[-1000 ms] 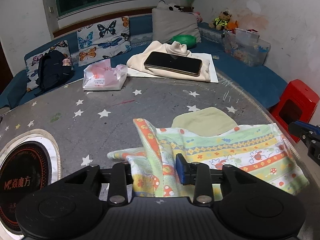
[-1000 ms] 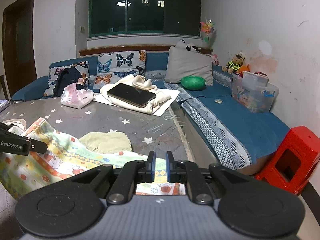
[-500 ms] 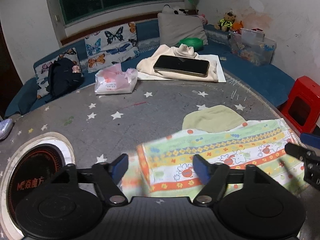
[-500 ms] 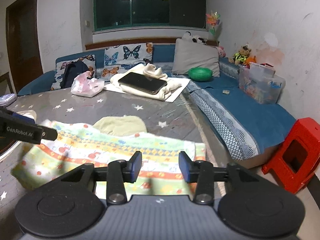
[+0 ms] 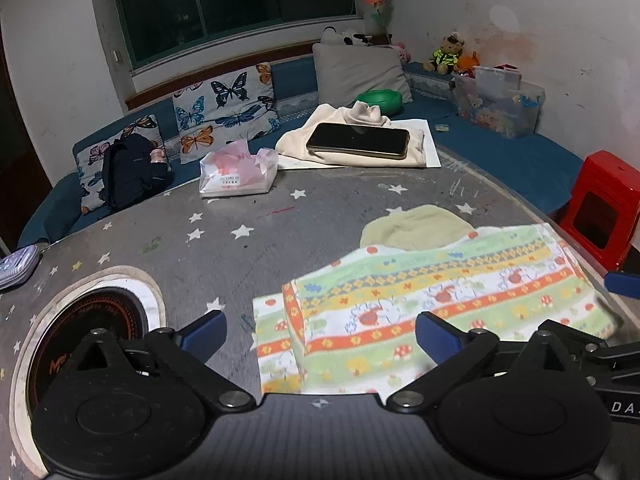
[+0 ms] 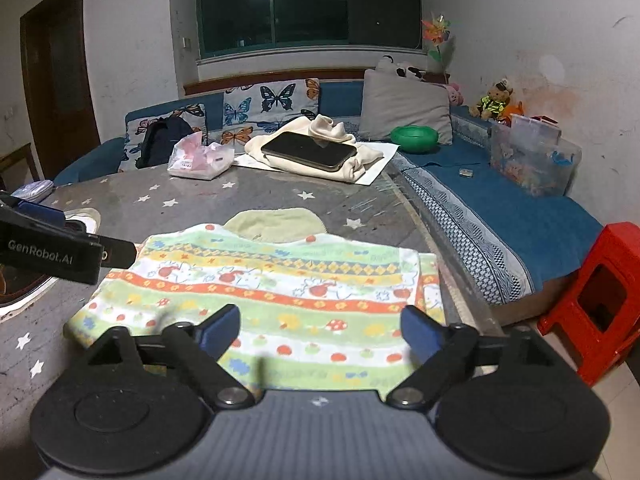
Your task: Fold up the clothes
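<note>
So the patterned cloth (image 5: 432, 304) is lying flat on the counter (image 5: 248, 240), right in front of both sets of fingers and a bit below them. It's a striped, mushroom-and-flower print piece, and its long axis runs side to side across both views, so left-to-right relative to the fingers rather than away from them. There's a doubled-over strip at its left end, just ahead of the left gripper (image 5: 320, 332), so it looks folded at least once. Whether it's mid-fold or already at its final size, I can't tell from this alone.

Both grippers are spread wide with nothing between the fingers. The left fingers (image 5: 204, 330) sit either side of the cloth's near-left corner; the right gripper (image 6: 320, 328) straddles the near edge further along toward the right end, and that end lies close to the counter's rim. In the right view the left gripper's body (image 6: 52, 250) pokes in from the left, just past the cloth's left end.

The bit that matters: each gripper is nearest its own end of the near long edge, so if another fold is coming, that edge is what's in reach, going away from the fingers toward the pale yellow-green cloth (image 6: 276, 224) tucked under the far edge.

The phone (image 5: 360, 140) on the cream garment (image 5: 296, 144) is well beyond, not in the way.
</note>
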The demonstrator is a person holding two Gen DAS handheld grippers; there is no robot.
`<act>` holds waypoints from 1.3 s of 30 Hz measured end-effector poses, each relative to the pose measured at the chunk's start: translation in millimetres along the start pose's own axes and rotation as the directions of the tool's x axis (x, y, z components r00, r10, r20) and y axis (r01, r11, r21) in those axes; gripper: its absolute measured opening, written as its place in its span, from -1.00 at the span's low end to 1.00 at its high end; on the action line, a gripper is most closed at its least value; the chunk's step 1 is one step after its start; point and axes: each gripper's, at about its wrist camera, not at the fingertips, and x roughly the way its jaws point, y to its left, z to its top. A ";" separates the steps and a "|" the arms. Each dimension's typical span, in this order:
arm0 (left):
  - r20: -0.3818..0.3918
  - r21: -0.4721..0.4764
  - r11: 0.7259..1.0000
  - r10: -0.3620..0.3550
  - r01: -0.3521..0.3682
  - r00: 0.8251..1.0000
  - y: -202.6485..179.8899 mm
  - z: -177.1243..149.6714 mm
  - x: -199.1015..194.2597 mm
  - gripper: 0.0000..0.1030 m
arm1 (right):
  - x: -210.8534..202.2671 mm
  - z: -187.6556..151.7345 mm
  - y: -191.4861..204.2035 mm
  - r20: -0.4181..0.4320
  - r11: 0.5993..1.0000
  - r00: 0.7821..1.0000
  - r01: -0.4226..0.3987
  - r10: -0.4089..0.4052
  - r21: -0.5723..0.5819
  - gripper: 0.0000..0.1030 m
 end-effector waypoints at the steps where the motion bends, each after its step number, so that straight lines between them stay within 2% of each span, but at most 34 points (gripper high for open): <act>1: 0.001 0.001 1.000 -0.003 0.003 1.000 -0.6 -2.6 -2.1 1.00 | -1.6 -1.7 1.0 0.001 1.000 1.000 0.002 -0.002 0.001 0.95; 2: 0.001 0.002 1.000 -0.005 0.005 1.000 -1.3 -5.1 -4.1 1.00 | -3.2 -3.3 2.1 0.002 1.000 1.000 0.003 -0.003 0.002 1.00; 19: 0.063 0.068 0.998 -0.019 0.015 0.998 -13.1 -43.5 -34.0 1.00 | -24.1 -26.0 11.1 -0.013 0.999 0.999 0.046 -0.046 0.014 1.00; 29: 0.016 0.063 0.997 -0.045 0.044 0.999 -13.8 -63.0 -41.3 1.00 | -36.0 -38.9 16.6 -0.039 0.997 0.997 0.062 -0.060 0.047 1.00; 35: -0.057 0.066 0.996 -0.062 0.065 0.996 -14.0 -75.7 -39.4 1.00 | -43.0 -45.0 22.7 -0.044 0.996 0.997 0.061 -0.059 0.062 1.00; 39: -0.093 0.065 0.997 -0.039 0.045 0.995 -12.5 -82.4 -38.8 1.00 | -44.8 -50.7 24.5 -0.061 0.996 0.997 0.052 -0.048 0.078 1.00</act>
